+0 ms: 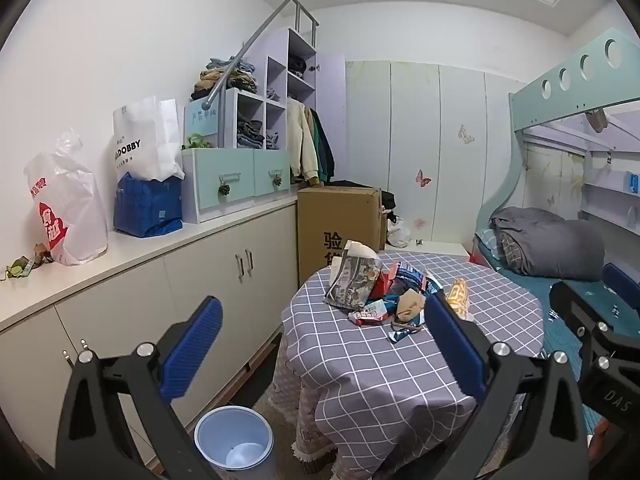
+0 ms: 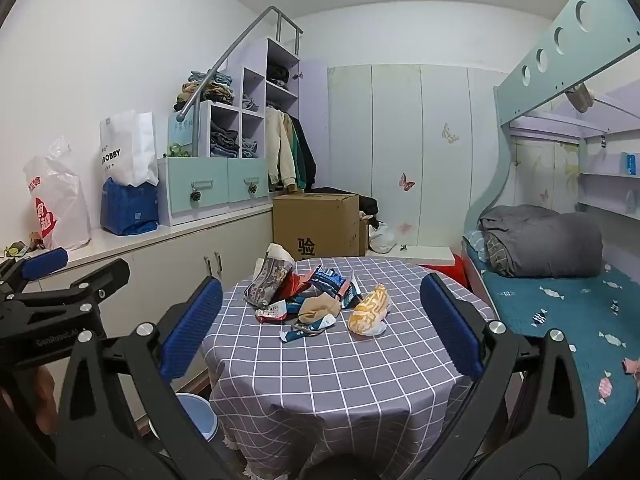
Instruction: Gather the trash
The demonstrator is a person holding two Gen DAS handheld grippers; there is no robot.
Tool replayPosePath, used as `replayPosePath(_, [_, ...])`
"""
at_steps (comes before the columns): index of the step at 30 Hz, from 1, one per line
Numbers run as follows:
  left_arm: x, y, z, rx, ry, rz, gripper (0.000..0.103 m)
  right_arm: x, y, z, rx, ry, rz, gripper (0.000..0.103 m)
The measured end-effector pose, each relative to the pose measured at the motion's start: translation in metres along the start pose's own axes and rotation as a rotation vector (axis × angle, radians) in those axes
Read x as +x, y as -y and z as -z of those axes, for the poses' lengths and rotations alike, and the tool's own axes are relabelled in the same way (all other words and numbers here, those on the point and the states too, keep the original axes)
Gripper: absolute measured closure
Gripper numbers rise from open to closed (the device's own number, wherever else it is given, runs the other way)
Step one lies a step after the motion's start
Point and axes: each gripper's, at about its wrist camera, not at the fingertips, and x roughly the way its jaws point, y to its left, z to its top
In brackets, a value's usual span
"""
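A pile of trash wrappers (image 1: 380, 292) lies on a round table with a grey checked cloth (image 1: 380, 368); it also shows in the right wrist view (image 2: 308, 296). A yellow wrapper (image 2: 370, 310) lies at the pile's right. A light blue bin (image 1: 234, 442) stands on the floor left of the table, partly seen in the right wrist view (image 2: 198, 416). My left gripper (image 1: 324, 344) is open and empty, held short of the table's left side. My right gripper (image 2: 320, 328) is open and empty, held before the table's near edge.
A white cabinet counter (image 1: 160, 240) runs along the left wall with plastic and paper bags (image 1: 68, 216). A cardboard box (image 1: 336, 220) stands behind the table. A bunk bed with a grey duvet (image 2: 540, 244) is at the right.
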Motion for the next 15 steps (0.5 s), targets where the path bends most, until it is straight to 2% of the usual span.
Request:
replayPosePath(2, [-0.0007,0.0000,-0.0003,0.000,0.001,0.001,0.004,-0.0024,0.0008,0.0005,0.006,0.029,-0.002,0.006])
replayPosePath(15, [0.0034,0.0015,0.0014,-0.001,-0.004,0.002,0.004,0.0035,0.0013,0.0035,0.005,0.000,-0.003,0.006])
